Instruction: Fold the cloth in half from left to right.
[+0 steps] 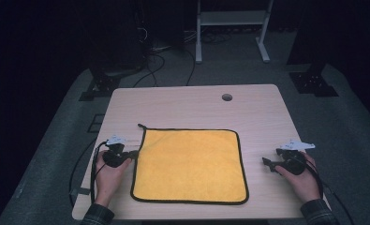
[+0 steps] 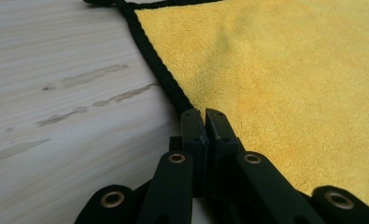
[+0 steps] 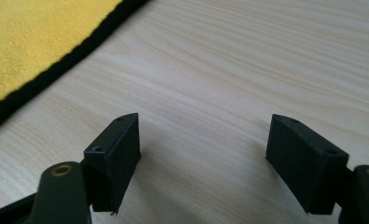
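Observation:
A yellow cloth (image 1: pixel 189 164) with a black hem lies flat on the light wooden table (image 1: pixel 187 105). My left gripper (image 1: pixel 134 153) sits at the cloth's left edge, about halfway along it. In the left gripper view the jaws of the left gripper (image 2: pixel 204 114) are pressed together on the black hem of the cloth (image 2: pixel 289 70), and a faint crease runs away from them. My right gripper (image 1: pixel 266 161) rests to the right of the cloth, a short way off it. It stands open (image 3: pixel 203 140) over bare wood, with the cloth's hem (image 3: pixel 28 42) off to the upper left.
A round cable hole (image 1: pixel 226 97) is near the table's far edge. A small hanging loop (image 1: pixel 140 125) sticks out from the cloth's far left corner. Beyond the table are a dark floor, cables and a white frame (image 1: pixel 232 28).

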Available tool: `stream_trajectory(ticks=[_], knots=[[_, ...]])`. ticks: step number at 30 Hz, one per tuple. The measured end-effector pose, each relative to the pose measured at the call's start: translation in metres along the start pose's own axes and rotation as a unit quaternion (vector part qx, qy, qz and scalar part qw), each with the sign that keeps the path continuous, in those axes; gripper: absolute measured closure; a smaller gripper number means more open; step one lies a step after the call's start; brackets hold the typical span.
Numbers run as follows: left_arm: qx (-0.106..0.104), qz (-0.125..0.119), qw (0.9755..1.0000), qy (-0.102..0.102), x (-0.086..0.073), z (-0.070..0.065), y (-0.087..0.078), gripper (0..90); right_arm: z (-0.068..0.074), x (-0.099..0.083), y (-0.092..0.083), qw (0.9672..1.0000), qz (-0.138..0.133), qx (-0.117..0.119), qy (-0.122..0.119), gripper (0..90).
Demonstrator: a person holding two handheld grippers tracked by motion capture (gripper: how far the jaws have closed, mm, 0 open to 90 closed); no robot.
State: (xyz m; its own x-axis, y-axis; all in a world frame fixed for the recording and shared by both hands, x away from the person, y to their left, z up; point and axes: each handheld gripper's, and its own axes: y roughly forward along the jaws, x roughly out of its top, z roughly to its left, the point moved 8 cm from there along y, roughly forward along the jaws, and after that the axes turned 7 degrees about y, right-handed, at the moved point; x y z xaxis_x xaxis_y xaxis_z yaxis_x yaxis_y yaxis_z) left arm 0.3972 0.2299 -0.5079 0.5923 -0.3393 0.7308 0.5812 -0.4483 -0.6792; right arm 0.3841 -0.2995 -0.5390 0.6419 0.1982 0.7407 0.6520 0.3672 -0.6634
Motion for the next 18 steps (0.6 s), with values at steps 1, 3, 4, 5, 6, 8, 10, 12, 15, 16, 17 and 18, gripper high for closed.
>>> stream_trajectory(ticks=[1,3,4,5,6,8,10,12,15,16,17,18], knots=[[0.003,0.000,1.0000,-0.001,-0.001,0.003,-0.002,87.6,0.000,0.000,0.000,1.0000,0.000,0.000,0.000,24.8],[0.006,0.000,1.0000,-0.006,-0.001,0.007,-0.004,87.6,0.000,0.000,0.000,1.0000,0.000,0.000,0.000,24.8],[0.005,-0.003,0.9999,-0.012,-0.001,0.007,-0.005,87.6,0.000,0.000,0.000,1.0000,0.000,0.000,0.000,24.9],[0.001,-0.005,0.9999,-0.013,-0.001,0.007,-0.006,87.6,0.000,0.000,0.000,1.0000,0.000,0.000,0.000,24.9],[-0.002,-0.008,0.9998,-0.017,0.000,0.006,-0.006,87.6,0.000,0.000,0.000,1.0000,0.000,0.000,0.000,24.9],[-0.005,-0.012,0.9999,-0.011,0.002,0.004,-0.008,87.6,0.000,0.000,0.000,1.0000,0.000,0.000,0.000,24.9],[-0.008,-0.019,0.9997,-0.010,0.005,0.002,-0.009,87.6,0.000,0.000,0.000,1.0000,0.000,0.000,0.000,24.9],[-0.016,-0.024,0.9995,-0.013,0.008,-0.001,-0.011,87.5,0.000,0.000,0.000,1.0000,0.000,0.000,0.000,24.9],[-0.027,-0.035,0.9990,-0.012,0.012,-0.007,-0.012,87.5,0.000,0.000,0.000,1.0000,0.000,0.000,-0.001,24.9],[-0.033,-0.037,0.9987,-0.008,0.015,-0.010,-0.012,87.5,0.000,0.000,0.000,1.0000,0.000,0.000,0.000,24.9],[-0.036,-0.040,0.9985,-0.007,0.017,-0.012,-0.012,87.5,0.000,0.000,0.000,1.0000,0.000,0.001,-0.001,24.9],[-0.040,-0.042,0.9983,-0.003,0.020,-0.015,-0.012,87.5,0.000,0.000,0.000,1.0000,0.000,0.001,-0.001,24.9]])
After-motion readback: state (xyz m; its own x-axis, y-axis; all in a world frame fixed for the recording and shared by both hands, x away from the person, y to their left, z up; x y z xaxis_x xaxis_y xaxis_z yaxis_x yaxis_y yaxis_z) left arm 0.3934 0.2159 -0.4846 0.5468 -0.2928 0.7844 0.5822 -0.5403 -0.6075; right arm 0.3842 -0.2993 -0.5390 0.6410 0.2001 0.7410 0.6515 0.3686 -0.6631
